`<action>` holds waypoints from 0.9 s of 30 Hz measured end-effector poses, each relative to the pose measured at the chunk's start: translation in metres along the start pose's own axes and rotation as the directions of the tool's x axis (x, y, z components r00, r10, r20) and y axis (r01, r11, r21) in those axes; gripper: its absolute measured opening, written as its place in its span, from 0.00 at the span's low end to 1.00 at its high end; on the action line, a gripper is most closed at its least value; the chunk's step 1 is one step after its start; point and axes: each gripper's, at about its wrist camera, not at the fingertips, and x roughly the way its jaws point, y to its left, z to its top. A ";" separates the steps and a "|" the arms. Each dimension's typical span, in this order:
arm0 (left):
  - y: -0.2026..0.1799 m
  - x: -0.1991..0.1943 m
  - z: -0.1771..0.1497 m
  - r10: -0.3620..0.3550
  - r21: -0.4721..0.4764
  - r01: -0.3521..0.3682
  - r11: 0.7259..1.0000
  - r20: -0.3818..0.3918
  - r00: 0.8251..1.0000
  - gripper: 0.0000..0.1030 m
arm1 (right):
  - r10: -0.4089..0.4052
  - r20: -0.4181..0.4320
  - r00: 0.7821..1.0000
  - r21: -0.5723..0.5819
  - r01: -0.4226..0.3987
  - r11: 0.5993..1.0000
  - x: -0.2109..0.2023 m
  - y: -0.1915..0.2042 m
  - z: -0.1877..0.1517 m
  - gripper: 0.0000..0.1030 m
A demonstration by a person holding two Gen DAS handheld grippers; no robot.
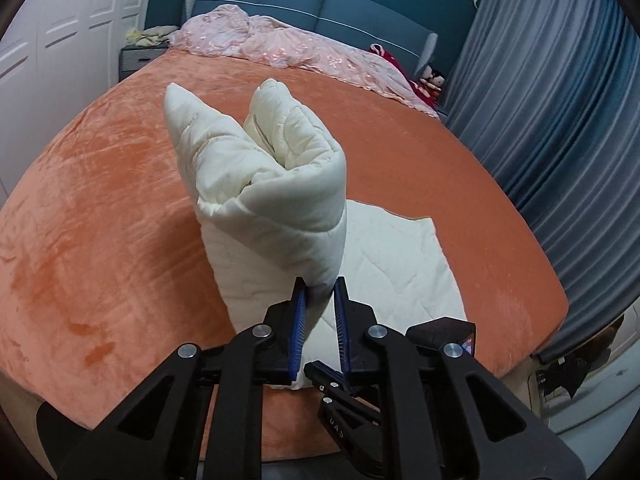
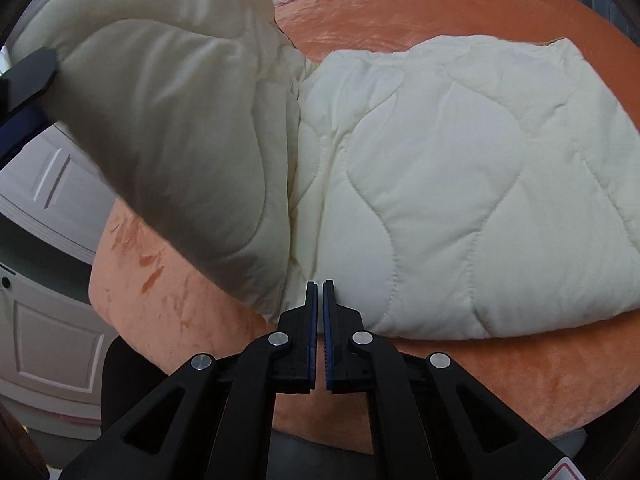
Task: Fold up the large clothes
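Quilt: cream, padded, stitched in wavy lines [image 2: 460, 184]; lies on the bed, near its front edge.
Quilt, flat part: spread on the orange blanket, seen at the right of the right wrist view and behind the raised part in the left wrist view [image 1: 396, 264].
Quilt, raised part: one side is lifted off the bed and curls over itself, standing up in front of the left wrist camera, two rounded folds at its top.
Left gripper [image 1: 322, 296]: jaws part closed, clamped on the lower edge of the raised quilt, cloth pinched between the blue pads.
Right gripper [image 2: 320, 300]: jaws drawn almost together, only a thin slit between the pads; the tips sit at the near edge of the quilt where the raised part meets the flat part. Whether cloth is caught between them, cannot tell.
Right gripper, second sighting: a black tip with a blue pad shows low in the left wrist view, just below the left gripper's jaws.
Blanket: orange, plush [image 1: 100, 200], covers the bed and bears rubbed marks near the front left.
Bedding: pink, rumpled [image 1: 280, 44], heaped along the head of the bed, well apart from the quilt.
Headboard: blue, padded [image 1: 320, 4], behind the pink bedding.
Curtain: blue-grey, pleated [image 1: 560, 120], at the right of the bed.
Wardrobe: white panelled doors [image 1: 60, 32], at the left.
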 end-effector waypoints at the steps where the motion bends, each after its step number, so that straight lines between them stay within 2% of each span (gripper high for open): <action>1: -0.007 0.004 -0.001 -0.024 0.012 0.024 1.000 -0.013 1.000 0.06 | -0.013 0.008 1.000 0.000 0.013 1.000 -0.010 -0.006 -0.002 0.01; 2: -0.018 0.010 -0.002 -0.064 0.023 0.065 0.998 -0.037 0.997 0.01 | -0.025 0.014 1.000 0.007 0.025 1.000 -0.020 -0.014 -0.005 0.01; 4: -0.041 0.023 -0.007 -0.089 0.062 0.094 0.994 -0.076 0.993 0.01 | -0.049 0.027 0.998 0.039 0.048 0.998 -0.040 -0.035 -0.010 0.01; 7: -0.070 0.056 -0.018 -0.059 0.126 0.075 0.989 -0.132 0.990 0.01 | -0.093 0.049 0.994 0.107 0.087 0.990 -0.069 -0.071 -0.015 0.01; 9: -0.073 0.078 -0.026 -0.052 0.092 0.069 0.993 -0.184 0.982 0.01 | -0.119 0.062 0.991 0.141 0.110 0.984 -0.084 -0.091 -0.018 0.01; 11: -0.071 0.073 -0.029 -0.057 0.065 0.068 0.996 -0.165 0.985 0.02 | -0.152 0.077 0.985 0.152 0.140 0.979 -0.095 -0.105 -0.018 0.02; 13: -0.063 0.061 -0.029 -0.023 0.057 0.031 0.998 -0.126 0.992 0.03 | -0.168 0.090 0.982 0.156 0.152 0.976 -0.105 -0.112 -0.019 0.07; 14: -0.055 0.054 -0.028 -0.008 0.039 0.013 0.999 -0.116 0.993 0.06 | -0.166 0.095 0.982 0.157 0.149 0.976 -0.107 -0.113 -0.018 0.09; 16: -0.028 0.041 -0.025 0.018 -0.045 -0.022 0.999 -0.090 0.996 0.23 | -0.158 0.095 0.983 0.156 0.142 0.978 -0.104 -0.113 -0.015 0.09; 17: -0.007 0.033 -0.024 0.040 -0.114 -0.047 0.992 -0.070 0.997 0.40 | -0.148 0.092 0.985 0.150 0.133 0.980 -0.101 -0.111 -0.013 0.09; 18: 0.014 0.026 -0.024 0.065 -0.176 -0.073 0.982 -0.049 0.997 0.46 | -0.138 0.089 0.986 0.141 0.125 0.982 -0.097 -0.105 -0.012 0.09; 20: 0.062 0.011 -0.027 0.155 -0.284 -0.155 0.946 -0.022 0.988 0.47 | -0.110 0.081 0.991 0.105 0.101 0.989 -0.088 -0.090 -0.006 0.09; 22: 0.116 0.002 -0.037 0.251 -0.393 -0.247 0.886 -0.042 0.967 0.51 | -0.085 0.071 0.994 0.053 0.081 0.995 -0.078 -0.070 0.000 0.09; 25: 0.183 -0.004 -0.055 0.305 -0.530 -0.309 0.790 -0.098 0.947 0.52 | -0.054 0.050 0.997 -0.005 0.055 0.998 -0.057 -0.039 0.009 0.09; 27: 0.218 -0.006 -0.070 0.295 -0.612 -0.306 0.729 -0.123 0.948 0.52 | -0.034 0.031 0.999 -0.030 0.035 0.999 -0.040 -0.020 0.017 0.09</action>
